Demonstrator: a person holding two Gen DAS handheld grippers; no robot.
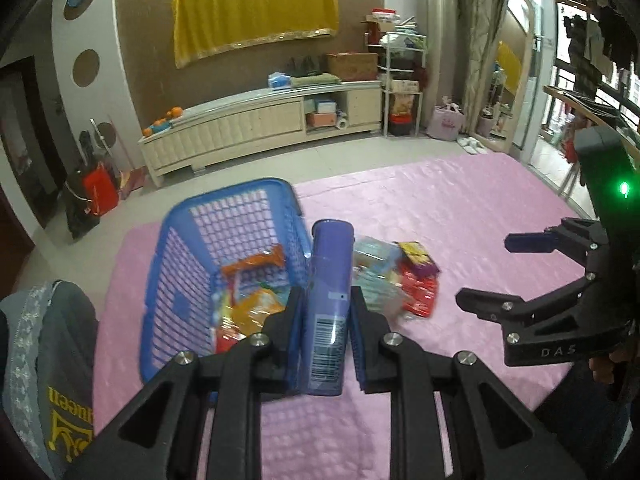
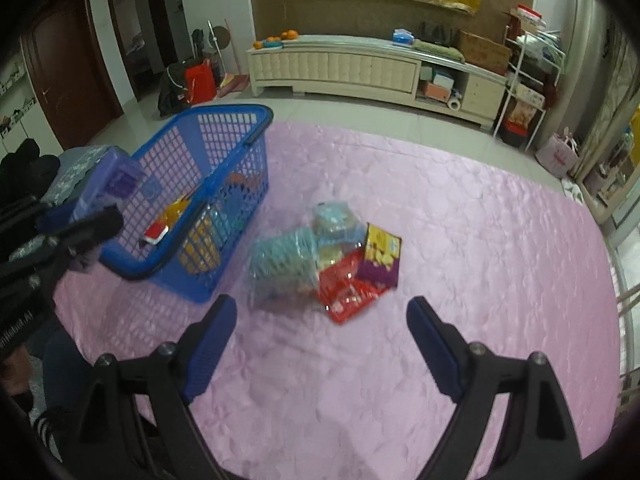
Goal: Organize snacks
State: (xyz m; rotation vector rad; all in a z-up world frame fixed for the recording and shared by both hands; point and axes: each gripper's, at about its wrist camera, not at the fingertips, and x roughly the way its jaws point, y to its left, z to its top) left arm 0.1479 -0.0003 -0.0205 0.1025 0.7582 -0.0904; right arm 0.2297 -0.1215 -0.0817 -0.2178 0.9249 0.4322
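The left gripper (image 1: pixel 325 312) clamps a smooth purple cylindrical canister (image 1: pixel 329 304), its white barcode label facing the camera, just beside the blue plastic lattice basket (image 2: pixel 224 148) on a quilted pink cloth (image 2: pixel 460 216). Orange and yellow packets (image 1: pixel 256 292) lie inside the basket. The right gripper (image 2: pixel 320 344), stamped "DAS" in the left wrist view, hangs with fingers apart near a loose pile: a crinkled clear bag (image 2: pixel 286 268), a glossy red packet (image 2: pixel 348 292), a purple-and-yellow pack (image 2: pixel 380 256).
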